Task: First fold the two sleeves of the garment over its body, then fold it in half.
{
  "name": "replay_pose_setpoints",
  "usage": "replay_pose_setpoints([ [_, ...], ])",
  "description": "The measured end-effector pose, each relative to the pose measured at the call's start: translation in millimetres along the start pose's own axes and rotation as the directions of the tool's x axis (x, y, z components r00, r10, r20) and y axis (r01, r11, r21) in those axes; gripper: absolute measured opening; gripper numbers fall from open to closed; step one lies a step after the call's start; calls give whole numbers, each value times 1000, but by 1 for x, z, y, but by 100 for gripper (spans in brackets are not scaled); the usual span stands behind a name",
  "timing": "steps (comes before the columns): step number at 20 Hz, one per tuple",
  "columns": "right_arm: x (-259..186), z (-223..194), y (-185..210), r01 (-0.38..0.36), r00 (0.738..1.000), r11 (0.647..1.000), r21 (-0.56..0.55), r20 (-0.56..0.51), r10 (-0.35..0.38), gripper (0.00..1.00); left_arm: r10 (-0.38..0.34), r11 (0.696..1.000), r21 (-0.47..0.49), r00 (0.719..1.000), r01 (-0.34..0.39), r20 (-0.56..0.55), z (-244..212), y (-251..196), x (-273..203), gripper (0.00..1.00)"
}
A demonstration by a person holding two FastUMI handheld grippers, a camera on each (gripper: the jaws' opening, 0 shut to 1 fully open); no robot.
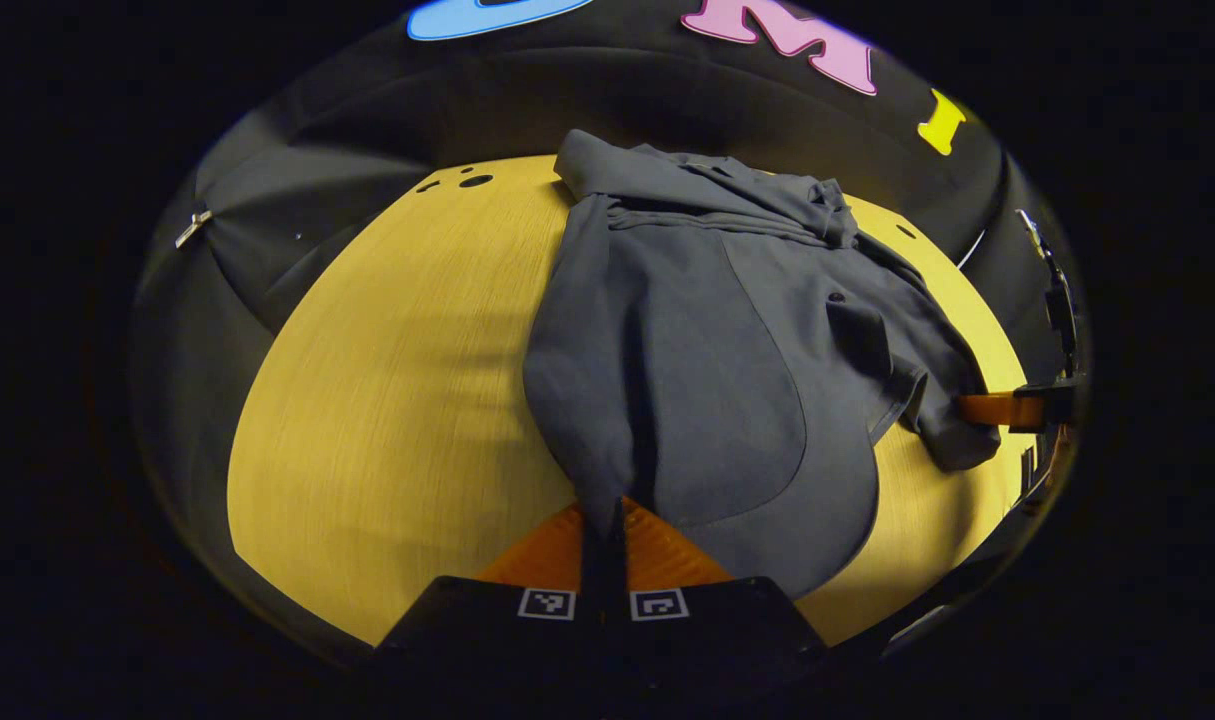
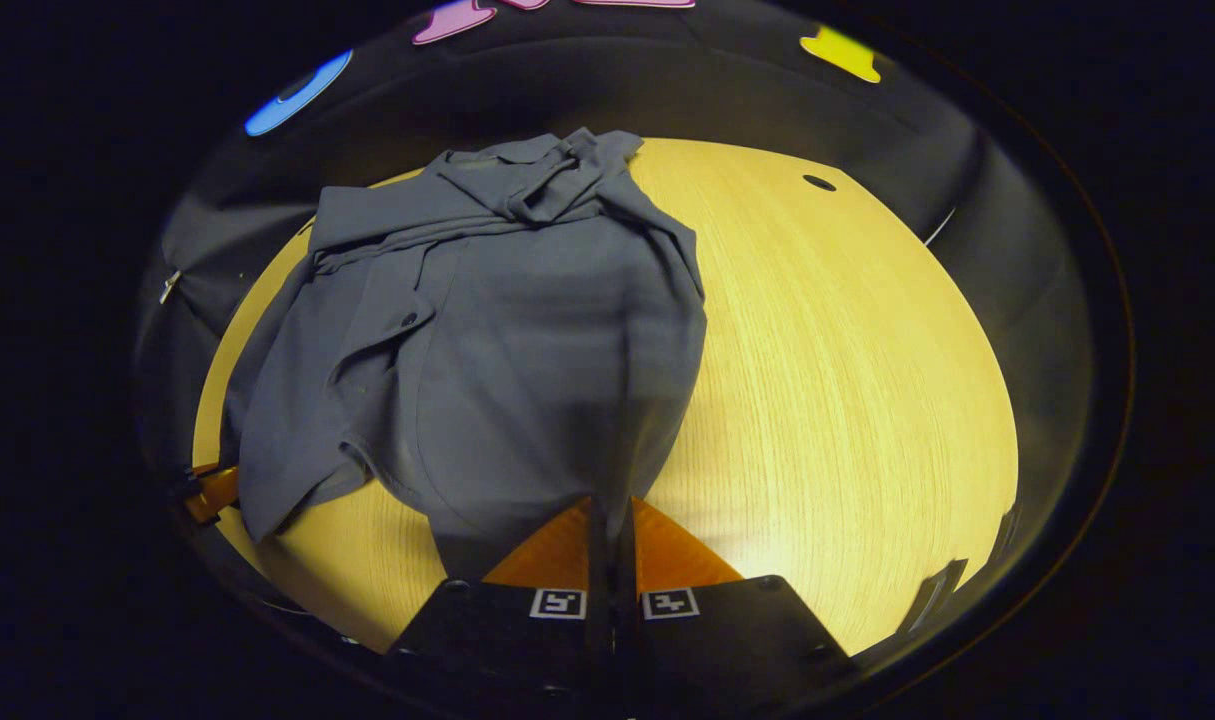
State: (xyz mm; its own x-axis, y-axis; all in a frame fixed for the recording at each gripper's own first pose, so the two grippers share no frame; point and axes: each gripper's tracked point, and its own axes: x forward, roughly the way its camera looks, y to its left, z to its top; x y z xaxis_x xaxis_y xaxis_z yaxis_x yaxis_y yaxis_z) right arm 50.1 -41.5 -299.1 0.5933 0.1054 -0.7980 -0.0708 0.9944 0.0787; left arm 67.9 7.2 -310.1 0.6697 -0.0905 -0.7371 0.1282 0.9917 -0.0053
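A grey button-up shirt (image 1: 687,340) lies on the yellow wooden table (image 1: 397,380), collar at the far end and sleeves gathered over the body. In the left gripper view my left gripper (image 1: 607,515) is shut on the shirt's near hem at one corner. At the right edge of that view the right gripper (image 1: 977,410) pinches the other hem corner. In the right gripper view the shirt (image 2: 527,330) spreads to the left, and my right gripper (image 2: 612,510) is shut on its near edge. The left gripper (image 2: 212,492) shows at the far left, under the cloth.
Bare table (image 2: 837,360) stretches to the right of the shirt in the right gripper view, with a small dark hole (image 2: 819,183) near its far edge. Similar holes (image 1: 475,181) sit at the far left in the left gripper view. Black cloth walls surround the table.
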Motion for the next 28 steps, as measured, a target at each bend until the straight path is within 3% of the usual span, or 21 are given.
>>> replay_pose_setpoints([
  [7, -8, 10, 1, -22, 1000, 996, 89, 7, 21, 5, -38, 992, -117, 999, 40, 17, 17, -8, -13, 5],
  [11, -14, 27, 3, -42, 999, 996, 79, 37, 39, 6, -47, 992, -118, 997, 55, 67, 45, -15, -21, 6],
  [24, -23, 158, 16, -108, 972, 992, 69, 219, 90, 6, -74, 973, -195, 969, 122, 234, 177, -23, -36, 5],
  [28, -15, 200, 24, -130, 958, 990, 58, 263, 111, 6, -90, 979, -151, 951, 139, 297, 232, -25, -33, 6],
])
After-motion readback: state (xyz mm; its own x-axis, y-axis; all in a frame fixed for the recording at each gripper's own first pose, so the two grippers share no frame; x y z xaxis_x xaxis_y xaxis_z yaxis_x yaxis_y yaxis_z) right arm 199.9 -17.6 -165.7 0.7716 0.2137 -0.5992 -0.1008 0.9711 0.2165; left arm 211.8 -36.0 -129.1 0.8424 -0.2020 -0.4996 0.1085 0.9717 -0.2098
